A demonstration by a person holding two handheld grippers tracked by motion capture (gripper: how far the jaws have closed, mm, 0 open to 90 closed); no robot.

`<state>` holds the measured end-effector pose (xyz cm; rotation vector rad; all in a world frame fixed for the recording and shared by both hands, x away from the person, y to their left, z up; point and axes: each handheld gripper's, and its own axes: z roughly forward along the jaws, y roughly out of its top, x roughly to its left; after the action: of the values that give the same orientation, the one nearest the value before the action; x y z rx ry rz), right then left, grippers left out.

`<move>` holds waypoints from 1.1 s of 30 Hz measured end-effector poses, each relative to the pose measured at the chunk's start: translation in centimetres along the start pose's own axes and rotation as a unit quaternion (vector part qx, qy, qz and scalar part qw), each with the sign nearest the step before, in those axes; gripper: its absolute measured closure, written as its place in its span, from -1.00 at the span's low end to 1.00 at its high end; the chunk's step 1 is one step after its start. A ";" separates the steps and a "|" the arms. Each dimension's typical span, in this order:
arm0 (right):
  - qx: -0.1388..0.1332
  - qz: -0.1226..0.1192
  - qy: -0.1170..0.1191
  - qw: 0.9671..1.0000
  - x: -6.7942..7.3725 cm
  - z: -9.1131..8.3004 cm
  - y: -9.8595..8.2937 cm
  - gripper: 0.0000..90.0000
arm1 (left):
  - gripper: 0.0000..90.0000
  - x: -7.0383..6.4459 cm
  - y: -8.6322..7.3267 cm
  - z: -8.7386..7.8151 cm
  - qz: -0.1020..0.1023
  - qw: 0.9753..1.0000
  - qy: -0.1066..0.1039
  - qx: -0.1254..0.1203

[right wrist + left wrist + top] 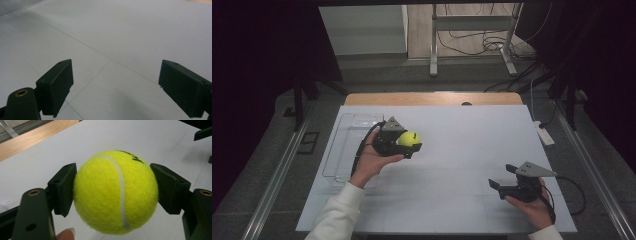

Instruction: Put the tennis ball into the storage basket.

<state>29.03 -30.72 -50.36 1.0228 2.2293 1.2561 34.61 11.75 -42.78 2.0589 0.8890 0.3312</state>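
The left gripper [408, 145] pinches a yellow tennis ball [409, 138], held above the left half of the surface [472, 150], a little way in from its left edge and nearer the far edge than the near one. In the left gripper view the ball [116, 192] sits between the two black pads [63, 188], one on each side at about its widest part, the white seam running down its front.

The ball is likely light, with a fuzzy felt skin that should give good friction and a springy shell that yields slightly under squeeze. It is not fragile, but being round it would probably roll and bounce if let go above the surface. The present hold across the middle looks sound; a grip nearer the top or bottom could squirt it out.

Just left of the held ball, a clear plastic tray [343, 131] lies along the left edge of the surface; its low walls are hard to see and could catch a jaw.

The right gripper [507, 181] rests near the near right corner, its jaws spread with nothing between them. The middle and far right of the surface lie open for moving.
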 end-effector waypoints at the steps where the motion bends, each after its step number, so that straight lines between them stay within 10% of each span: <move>1: 0.000 0.000 0.000 1.000 0.0 0.0 0.0 -0.71 | -0.41 0.0 0.0 0.0 0.000 1.000 0.000 0.000; 33: 0.000 -0.001 -0.002 1.000 0.0 0.0 0.0 -0.71 | -0.41 1.3 0.5 -4.0 -0.008 0.997 0.032 -0.065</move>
<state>29.06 -30.70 -50.38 1.0218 2.2266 1.2521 33.65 14.88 -40.03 1.9290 0.8985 0.4359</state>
